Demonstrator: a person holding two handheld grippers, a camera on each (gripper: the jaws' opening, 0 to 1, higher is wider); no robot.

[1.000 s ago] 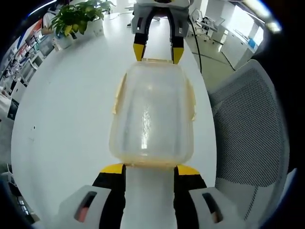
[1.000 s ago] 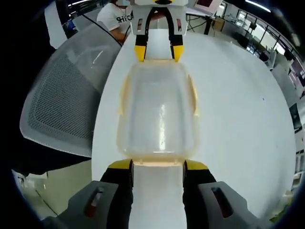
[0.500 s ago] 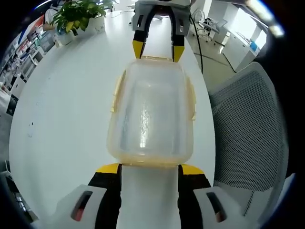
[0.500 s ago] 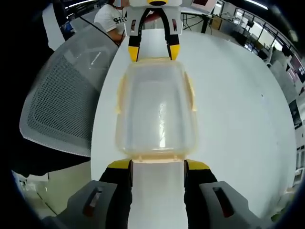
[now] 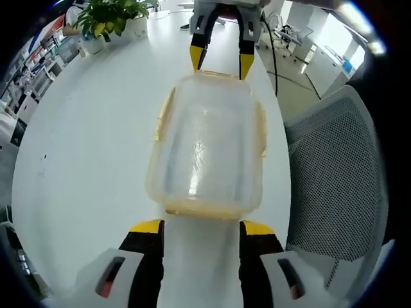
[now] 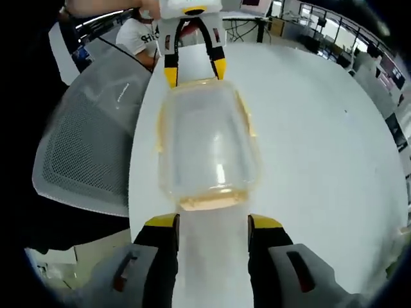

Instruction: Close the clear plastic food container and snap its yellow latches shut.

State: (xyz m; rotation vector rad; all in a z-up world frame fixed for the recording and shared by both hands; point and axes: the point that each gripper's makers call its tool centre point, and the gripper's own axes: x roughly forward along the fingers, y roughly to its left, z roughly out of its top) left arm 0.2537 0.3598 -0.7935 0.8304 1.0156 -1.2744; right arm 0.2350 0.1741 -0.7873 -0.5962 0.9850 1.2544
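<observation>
A clear plastic food container [image 5: 205, 144] lies lengthwise on the white table [image 5: 83, 141] with its lid on. Yellow latches [image 5: 164, 119] run along its sides, and another latch sits at each end. In the left gripper view my left gripper [image 5: 202, 228] is open, its yellow tips just short of the near end. My right gripper [image 5: 221, 61] stands open at the far end. In the right gripper view the container [image 6: 205, 138] lies ahead of my open right gripper [image 6: 214, 222], a small gap before its end latch [image 6: 209, 202]. My left gripper [image 6: 194, 72] straddles the far end.
A grey mesh office chair [image 5: 334, 167] stands close beside the table edge, also seen as the chair [image 6: 83, 147] in the right gripper view. A potted plant [image 5: 106, 19] sits at the table's far side. A person [image 6: 138, 35] in a white shirt sits beyond the table.
Both views have shifted slightly. A small gap has opened between my right gripper's tips and the container's near end. Both grippers stay open; the container has not moved.
</observation>
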